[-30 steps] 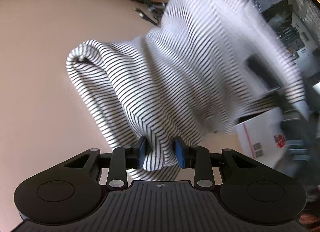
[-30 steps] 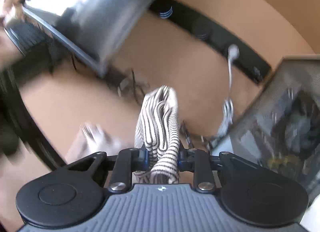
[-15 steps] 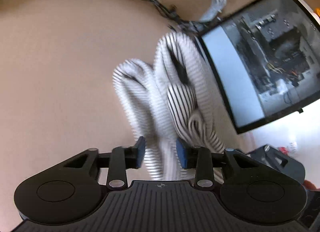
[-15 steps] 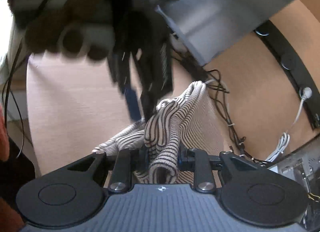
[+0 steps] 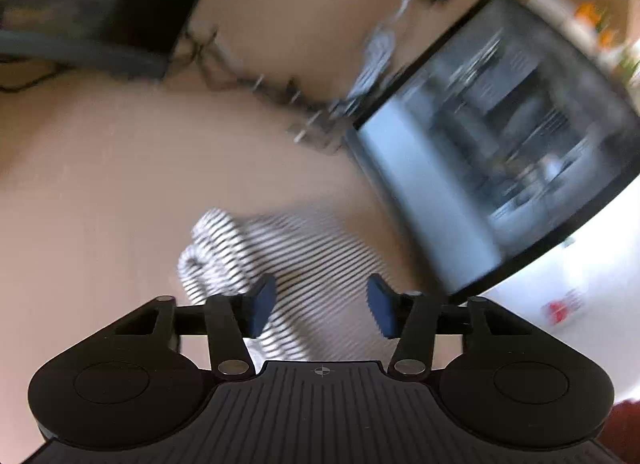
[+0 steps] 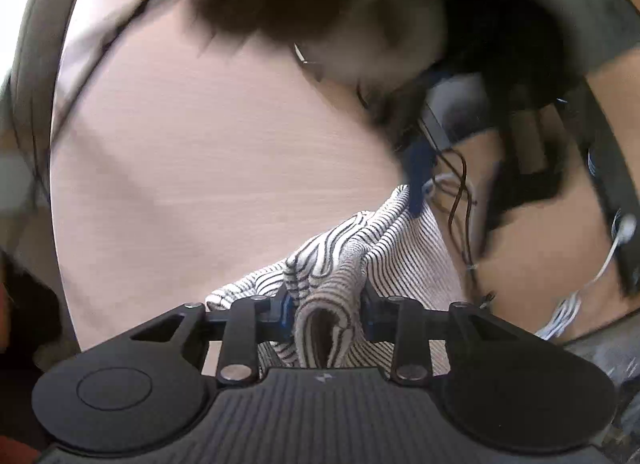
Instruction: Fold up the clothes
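A black-and-white striped garment [image 5: 316, 268] lies bunched on the beige table [image 5: 120, 191]. My left gripper [image 5: 322, 306] is open just above it, its blue pads apart with cloth showing between them but not pinched. My right gripper [image 6: 326, 304] is shut on a thick fold of the same striped garment [image 6: 384, 240], which spreads away from it over the table [image 6: 200, 167]. The other gripper's blue fingertip [image 6: 418, 183] shows blurred at the garment's far edge.
A glass-sided computer case [image 5: 500, 183] stands right of the garment. Tangled cables [image 5: 280, 91] and a white cord [image 5: 380, 43] lie behind it. The person's dark hair and face [image 6: 360, 3] fill the top of the right wrist view. Dark cables [image 6: 456, 183] lie beyond the cloth.
My left gripper has opened and let go of the striped garment, which now lies lower on the table. My right gripper keeps its hold and has swung toward the table.
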Motion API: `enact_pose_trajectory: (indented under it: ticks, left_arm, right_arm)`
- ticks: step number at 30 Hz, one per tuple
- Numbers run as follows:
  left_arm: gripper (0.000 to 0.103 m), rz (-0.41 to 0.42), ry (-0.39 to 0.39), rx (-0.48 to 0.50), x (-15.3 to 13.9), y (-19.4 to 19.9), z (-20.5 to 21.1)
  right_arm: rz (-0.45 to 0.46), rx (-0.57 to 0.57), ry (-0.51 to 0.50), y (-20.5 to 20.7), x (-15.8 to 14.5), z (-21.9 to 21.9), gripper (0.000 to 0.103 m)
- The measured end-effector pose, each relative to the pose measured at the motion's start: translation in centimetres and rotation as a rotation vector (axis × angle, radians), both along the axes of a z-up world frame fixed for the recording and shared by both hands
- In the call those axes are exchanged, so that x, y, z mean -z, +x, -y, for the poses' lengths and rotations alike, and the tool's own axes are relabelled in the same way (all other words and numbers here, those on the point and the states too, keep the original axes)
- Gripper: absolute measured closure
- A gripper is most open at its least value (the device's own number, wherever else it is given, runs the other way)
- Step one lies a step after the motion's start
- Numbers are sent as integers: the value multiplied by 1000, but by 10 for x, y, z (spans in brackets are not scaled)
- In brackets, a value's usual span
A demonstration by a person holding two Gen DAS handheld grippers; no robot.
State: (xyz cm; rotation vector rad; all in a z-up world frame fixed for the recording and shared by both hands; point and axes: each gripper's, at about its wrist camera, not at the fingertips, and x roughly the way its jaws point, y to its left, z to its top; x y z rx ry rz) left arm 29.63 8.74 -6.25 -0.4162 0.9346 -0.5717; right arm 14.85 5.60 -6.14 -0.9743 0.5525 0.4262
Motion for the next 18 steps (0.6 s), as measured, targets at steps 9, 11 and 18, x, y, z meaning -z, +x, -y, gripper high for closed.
enact_pose_trajectory:
  ticks: [9, 11, 18]
  left_arm:
    - [71, -10, 47, 19, 18, 7, -6]
    - [71, -6, 51, 24, 18, 7, -5]
    - [70, -27, 30, 18, 22, 13, -7]
  right_arm:
    - [-255, 252, 660, 24, -90, 115, 2]
    - [-328, 388, 826, 47, -83, 150, 2]
    - [-613, 678, 1176, 85, -4, 204, 11]
